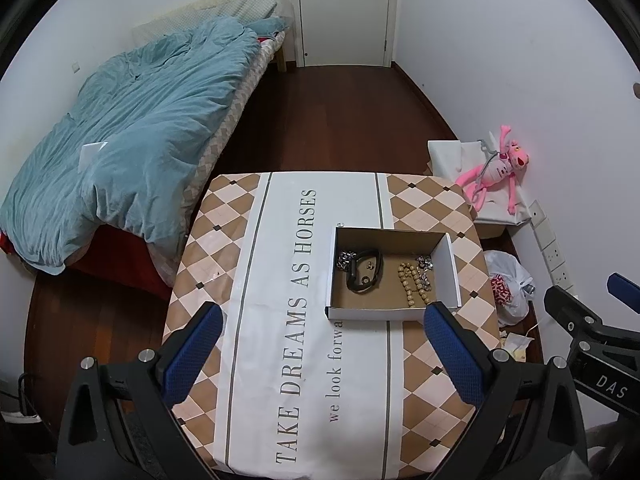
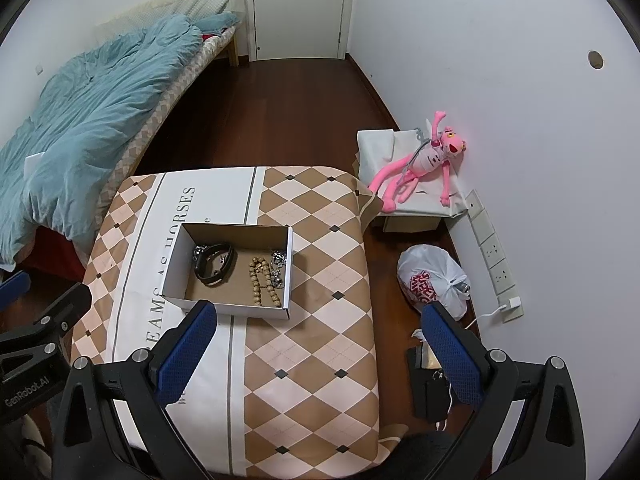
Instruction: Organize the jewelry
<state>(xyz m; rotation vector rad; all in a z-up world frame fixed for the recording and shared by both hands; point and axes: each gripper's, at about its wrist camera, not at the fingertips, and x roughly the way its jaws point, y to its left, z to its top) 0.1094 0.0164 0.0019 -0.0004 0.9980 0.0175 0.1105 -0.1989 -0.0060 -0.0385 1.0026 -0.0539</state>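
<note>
An open white cardboard box (image 1: 447, 268) (image 2: 289, 268) sits on the table. Inside lie a black band bracelet (image 1: 362, 271) (image 2: 214, 266), a wooden bead string (image 1: 412, 284) (image 2: 262, 282), and silver chains at the left (image 1: 345, 258) (image 2: 199, 251) and the right (image 1: 425, 266) (image 2: 279, 266). My left gripper (image 1: 322, 316) is open and empty, held above the table in front of the box. My right gripper (image 2: 318, 312) is open and empty, above the table's right part, near the box's front right corner.
The table wears a checked cloth (image 1: 280, 320) (image 2: 312, 280) with printed text. A bed with a blue duvet (image 1: 132, 132) stands left. A pink plush toy (image 2: 424, 160) on a box, a white plastic bag (image 2: 434, 280) and wall sockets (image 2: 494, 248) are to the right.
</note>
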